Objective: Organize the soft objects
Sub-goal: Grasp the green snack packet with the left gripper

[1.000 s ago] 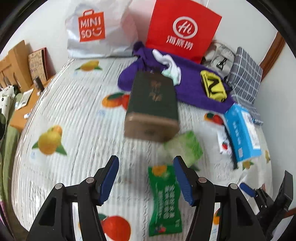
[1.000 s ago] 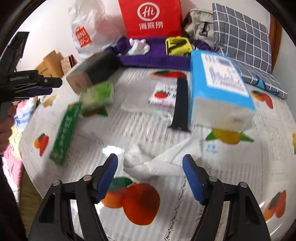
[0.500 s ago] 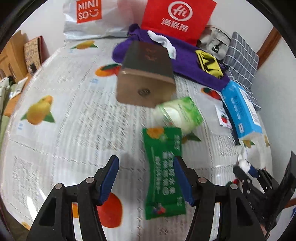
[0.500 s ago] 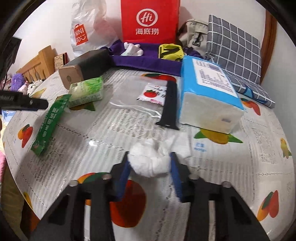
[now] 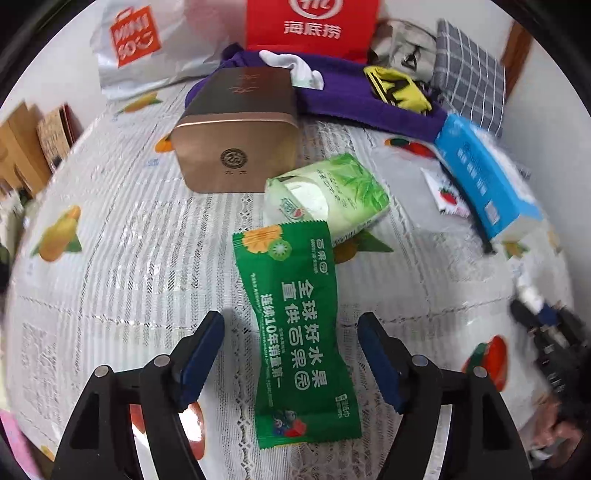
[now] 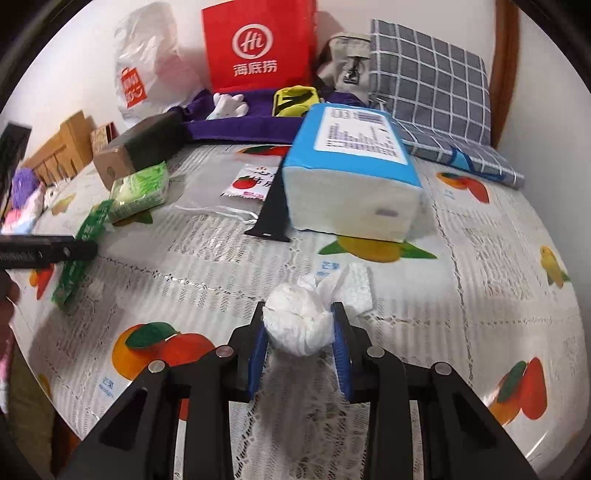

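My right gripper (image 6: 299,325) is shut on a crumpled white tissue (image 6: 299,321) and holds it just above the fruit-print tablecloth (image 6: 480,258). My left gripper (image 5: 291,343) is open, its fingers on either side of a flat green wet-wipe packet (image 5: 299,339) that lies on the cloth; the packet also shows at the left of the right wrist view (image 6: 81,251). A light green tissue pack (image 5: 328,199) lies just beyond it. A blue tissue pack (image 6: 351,170) lies ahead of the right gripper.
A bronze tin box (image 5: 240,136) lies behind the green packs. A purple cloth (image 5: 369,107) with a white glove (image 5: 295,70) and yellow item (image 5: 399,88) lies at the back, before a red bag (image 5: 310,26), a white bag (image 5: 136,44) and a checked cushion (image 6: 432,81). A black strap (image 6: 273,210) lies mid-table.
My right gripper closed on the white tissue and lifted it slightly. My left gripper moved forward and down until the green packet lay between its open fingers.
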